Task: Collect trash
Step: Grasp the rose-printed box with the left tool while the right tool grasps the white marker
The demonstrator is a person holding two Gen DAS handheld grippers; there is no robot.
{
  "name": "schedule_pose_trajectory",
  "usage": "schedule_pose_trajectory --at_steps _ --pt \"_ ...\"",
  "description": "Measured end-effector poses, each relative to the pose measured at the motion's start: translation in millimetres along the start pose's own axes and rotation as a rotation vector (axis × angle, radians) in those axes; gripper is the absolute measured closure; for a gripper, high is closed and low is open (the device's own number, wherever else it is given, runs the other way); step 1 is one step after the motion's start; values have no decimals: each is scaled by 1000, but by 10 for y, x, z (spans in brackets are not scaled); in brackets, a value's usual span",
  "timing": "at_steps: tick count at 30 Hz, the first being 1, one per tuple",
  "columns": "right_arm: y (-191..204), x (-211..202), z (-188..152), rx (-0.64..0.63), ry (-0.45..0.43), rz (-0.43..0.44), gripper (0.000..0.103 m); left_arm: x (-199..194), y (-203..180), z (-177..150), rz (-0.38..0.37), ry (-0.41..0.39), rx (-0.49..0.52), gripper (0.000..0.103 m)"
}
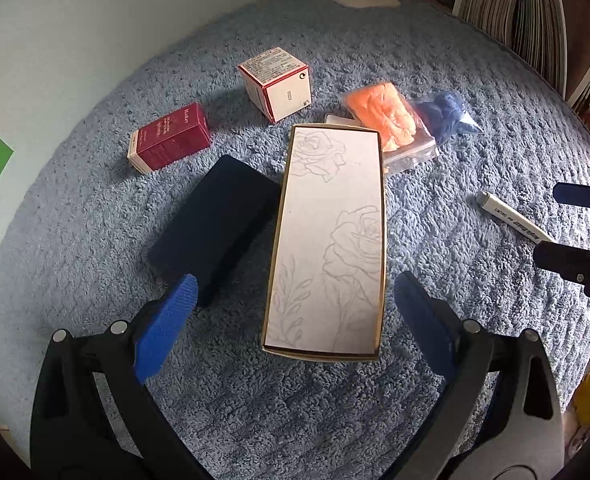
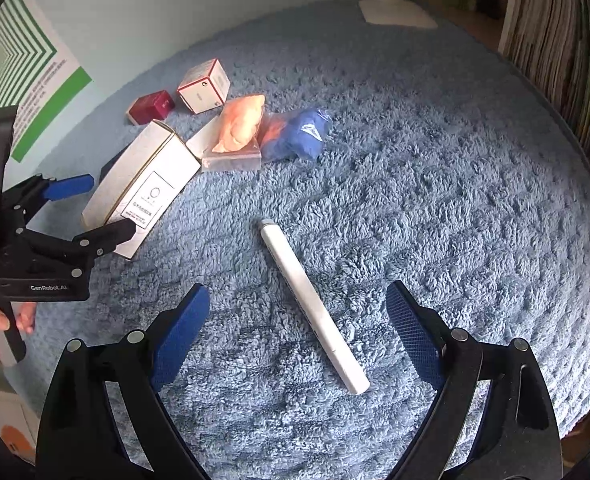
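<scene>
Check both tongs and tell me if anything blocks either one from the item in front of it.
Nothing visible does. The left tongs are open around the near end of the rose-printed box, with only rug between. The right tongs are open astride the white marker, which lies alone on the blue rug.

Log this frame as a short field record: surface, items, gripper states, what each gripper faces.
surface: blue shaggy rug
left gripper: open, long rose-print box between its fingers, not gripped
right gripper: open, white marker between its fingers, not gripped
other items: dark blue box, dark red box, white cube box, bag of orange material, bag of blue material
</scene>
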State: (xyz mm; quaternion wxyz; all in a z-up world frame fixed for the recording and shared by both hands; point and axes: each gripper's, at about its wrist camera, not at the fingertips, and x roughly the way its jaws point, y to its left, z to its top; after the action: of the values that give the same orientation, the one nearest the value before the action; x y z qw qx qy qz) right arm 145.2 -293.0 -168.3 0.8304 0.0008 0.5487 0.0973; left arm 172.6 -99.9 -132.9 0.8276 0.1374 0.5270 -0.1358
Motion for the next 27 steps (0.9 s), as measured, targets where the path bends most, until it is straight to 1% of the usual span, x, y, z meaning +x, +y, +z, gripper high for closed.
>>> schedule_pose_trajectory --at_steps 4,6,11,12,14,19,21,23,24,26,27 --pt "4 57 -1 -14 9 -17 15 76 5 12 -10 12 -4 7" --pt "-6 101 -6 -18 21 -25 28 112 -3 38 -15 16 -3 7" --pt "-2 177 -28 -15 31 -28 29 194 -19 83 -15 23 -7 8" --pt "3 178 -26 -18 29 -31 35 210 -21 89 -14 26 -8 10" --pt "13 204 -17 -25 36 -37 37 243 -30 98 -17 29 -9 13" --pt "4 222 -29 -33 31 -57 46 350 -45 102 -30 57 -4 32" --pt "-18 214 -44 -36 29 -69 51 385 -25 101 -39 62 -9 35" --pt "-30 206 -57 -40 26 -88 60 406 -16 104 -42 60 -7 40" --pt "-43 196 -64 -39 24 -89 62 405 -23 107 -47 61 -3 45" --pt "-86 175 -95 -35 20 -92 65 410 -43 107 -35 60 9 46" --pt "-104 165 -112 -37 20 -96 67 407 -73 101 -30 57 16 50"
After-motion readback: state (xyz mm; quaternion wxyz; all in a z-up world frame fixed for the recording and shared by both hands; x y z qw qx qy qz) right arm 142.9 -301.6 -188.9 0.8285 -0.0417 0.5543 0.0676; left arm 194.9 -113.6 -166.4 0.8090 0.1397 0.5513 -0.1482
